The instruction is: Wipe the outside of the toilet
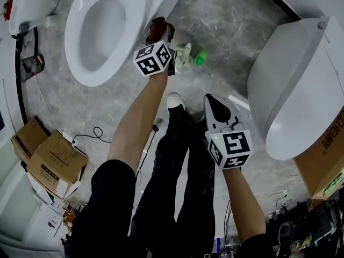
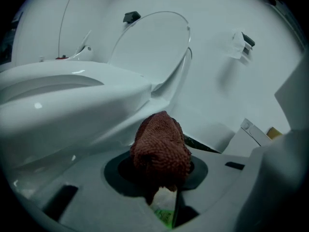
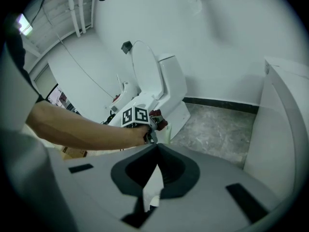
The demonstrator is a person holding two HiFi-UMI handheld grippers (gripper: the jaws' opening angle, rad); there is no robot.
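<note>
Brown cardboard boxes [image 1: 49, 156] lie on the grey stone floor [image 1: 226, 20] left of the toilet [image 1: 99, 34], on the person's side of it. The toilet is white, its seat open to the bowl and its lid [image 2: 153, 47] raised. At the toilet's right outer side, just under the bowl's rim, the left tool [image 1: 161, 40] is reached forward on a bare arm. It pinches a bunched reddish-brown cloth [image 2: 161, 149]. The cloth bulges out past the jaws and sits close against the toilet's outer wall, though actual contact is not clear. Just right of the toilet's base, beside that tool, a pale bottle with a green cap [image 1: 200, 57] lies on the floor. Farther right of the toilet and drawn back near the person's dark trouser legs [image 1: 177, 165], the right tool [image 1: 213, 102] hangs in the air well clear of the toilet. Its jaws are pressed together with nothing between them. Its own view looks across the floor at the toilet and the other arm. Well to the right of the toilet stands a second white toilet [image 1: 301, 85] with its lid down, and a cardboard box [image 1: 328, 155] sits against it.
</note>
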